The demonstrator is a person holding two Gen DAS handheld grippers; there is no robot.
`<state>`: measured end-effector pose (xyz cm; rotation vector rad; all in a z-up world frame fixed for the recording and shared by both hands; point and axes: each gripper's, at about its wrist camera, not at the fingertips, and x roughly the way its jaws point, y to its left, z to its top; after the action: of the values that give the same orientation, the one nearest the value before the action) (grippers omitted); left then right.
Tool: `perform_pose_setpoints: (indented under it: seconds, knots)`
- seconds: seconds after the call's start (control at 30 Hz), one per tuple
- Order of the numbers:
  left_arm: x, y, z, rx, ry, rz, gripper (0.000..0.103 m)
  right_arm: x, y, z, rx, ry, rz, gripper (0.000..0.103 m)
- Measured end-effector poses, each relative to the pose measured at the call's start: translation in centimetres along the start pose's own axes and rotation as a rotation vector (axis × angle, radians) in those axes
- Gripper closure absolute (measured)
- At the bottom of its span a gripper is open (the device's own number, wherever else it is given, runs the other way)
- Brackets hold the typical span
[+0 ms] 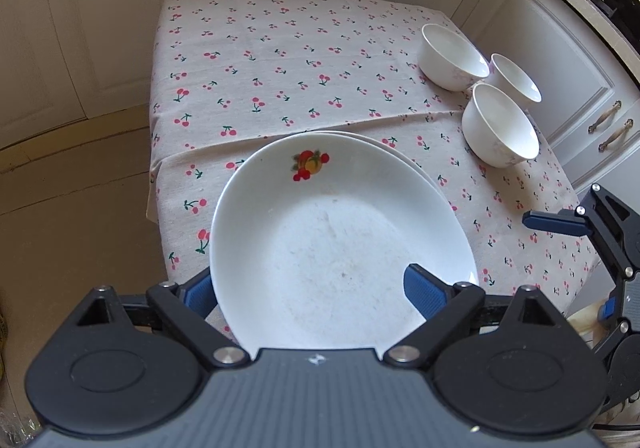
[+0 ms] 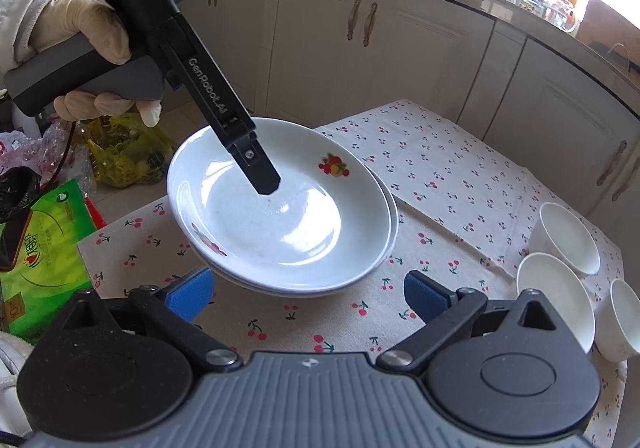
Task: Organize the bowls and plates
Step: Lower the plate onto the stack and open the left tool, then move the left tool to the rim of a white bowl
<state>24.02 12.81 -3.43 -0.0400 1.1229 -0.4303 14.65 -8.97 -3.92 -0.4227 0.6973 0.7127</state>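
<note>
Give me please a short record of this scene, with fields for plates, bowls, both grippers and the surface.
plates: two white plates, stacked, fruit print on the top one
bowls: three white bowls, empty, grouped beside the plates
left gripper: open, jaws astride the top plate's rim
right gripper: open, holds nothing, short of the plates
surface: cherry-print tablecloth

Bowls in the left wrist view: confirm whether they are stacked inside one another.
No, the three bowls sit side by side on the tablecloth, each showing its own open inside.

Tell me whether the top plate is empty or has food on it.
Empty. The top plate shows only its bare white glazed surface and printed fruit pattern; nothing lies in it.
</note>
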Motion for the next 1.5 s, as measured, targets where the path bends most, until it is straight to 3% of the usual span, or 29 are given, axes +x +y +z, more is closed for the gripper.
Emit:
perform_pose_setpoints:
  seconds: [0.33, 0.43, 0.73, 0.97, 1.2, 1.5]
  knots:
    - [0.1, -0.3, -0.6, 0.016, 0.012, 0.056, 0.008, -0.6, -1.6, -1.6, 0.082, -0.006, -0.087, 0.0]
    - [0.2, 0.1, -1.2, 0.005, 0.001, 0.038, 0.008, -1.0, -2.2, -2.2, 0.118, -0.012, -0.103, 0.0]
    - [-2.1, -3.6, -1.9, 0.157, -0.184, 0.064, 0.008, -2.1, -4.5, -4.4, 0.257, -0.041, -0.216, 0.0]
    - [-1.3, -8.3, -1.5, 0.291, -0.253, 0.07, 0.008, -2.9, -6.8, -6.0, 0.335, -0.064, -0.3, 0.0]
    - [1.5, -12.8, 1.4, 0.35, -0.26, 0.011, 0.008, -2.5, -9.0, -6.8, 0.297, -0.059, -0.417, 0.0]
    - [6.5, -18.2, 6.2, 0.429, -0.221, -0.054, 0.008, -0.9, -12.0, -7.6, 0.354, -0.08, -0.401, 0.0]
